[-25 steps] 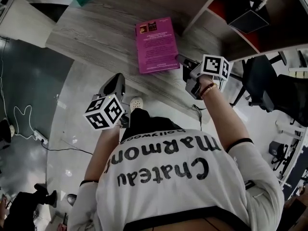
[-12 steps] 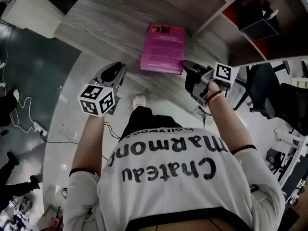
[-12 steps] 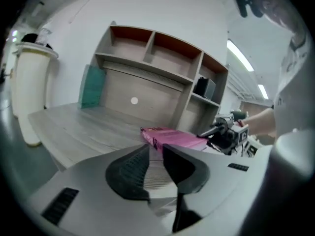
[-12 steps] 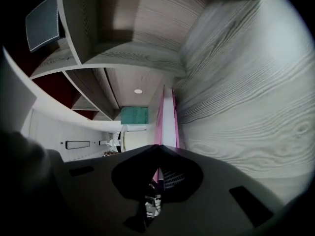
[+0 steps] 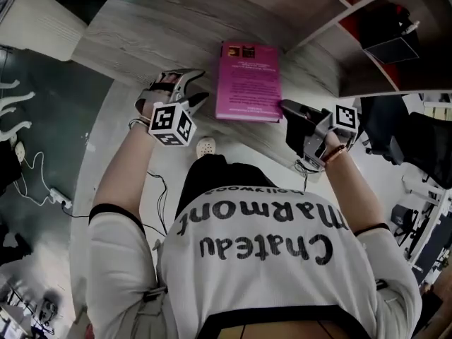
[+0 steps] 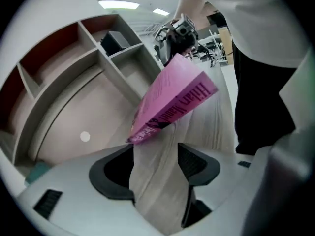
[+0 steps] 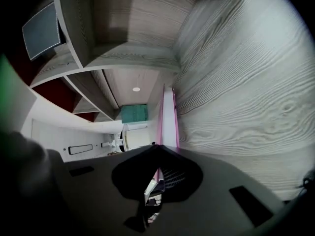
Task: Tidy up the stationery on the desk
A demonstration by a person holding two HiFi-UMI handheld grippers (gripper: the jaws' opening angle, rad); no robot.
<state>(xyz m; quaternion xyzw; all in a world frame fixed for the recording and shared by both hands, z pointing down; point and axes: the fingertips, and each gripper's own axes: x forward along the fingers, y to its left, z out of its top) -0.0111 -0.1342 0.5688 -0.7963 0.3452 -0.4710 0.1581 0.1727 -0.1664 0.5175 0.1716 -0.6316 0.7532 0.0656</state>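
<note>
1 pink book lies between left gripper, fingers just opened, empty, and right gripper, fingers closed.

Pink book, closed, lying flat on grey wood-grain desk, near front edge.

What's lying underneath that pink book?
The pink book lies flat on the wood-grain desk, and bare desktop shows beside it. The patch directly beneath is covered by the book, so anything thin there cannot be seen.
</note>
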